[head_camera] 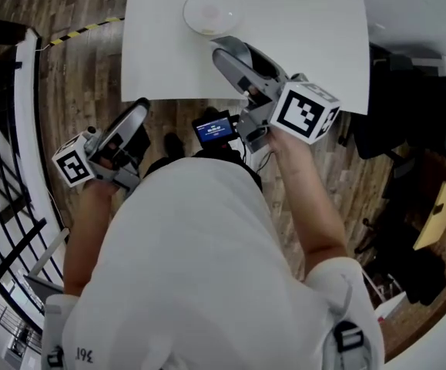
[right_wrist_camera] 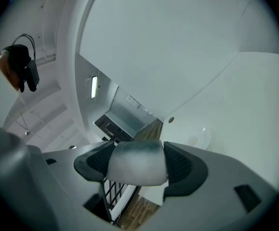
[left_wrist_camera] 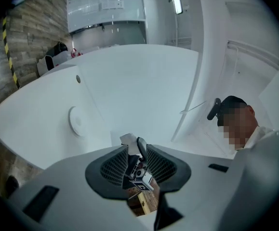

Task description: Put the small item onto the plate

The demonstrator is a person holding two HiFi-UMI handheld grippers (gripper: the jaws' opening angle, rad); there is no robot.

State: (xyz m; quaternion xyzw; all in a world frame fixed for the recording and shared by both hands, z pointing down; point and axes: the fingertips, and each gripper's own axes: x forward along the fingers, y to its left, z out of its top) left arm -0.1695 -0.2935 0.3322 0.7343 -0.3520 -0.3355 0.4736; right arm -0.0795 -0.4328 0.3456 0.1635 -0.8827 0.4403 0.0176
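Note:
A small white-grey item [right_wrist_camera: 137, 165] sits clamped between the jaws of my right gripper [right_wrist_camera: 138, 150], which is shut on it. In the head view the right gripper [head_camera: 223, 48] hangs over the white table [head_camera: 307, 37], its tips just short of the round white plate [head_camera: 207, 11]. The plate [right_wrist_camera: 197, 137] lies right of the jaws and shows bare. My left gripper [head_camera: 140, 106] is off the table's near edge, over the wooden floor. Its jaws [left_wrist_camera: 137, 150] stand almost together with only a narrow slit and nothing in it. The plate [left_wrist_camera: 76, 121] is up and to its left.
A black device with a blue screen [head_camera: 213, 129] hangs at the person's chest. A dark railing [head_camera: 7, 168] runs along the left, and black bags [head_camera: 407, 114] stand right of the table. Another person [left_wrist_camera: 235, 124] is at the right in the left gripper view.

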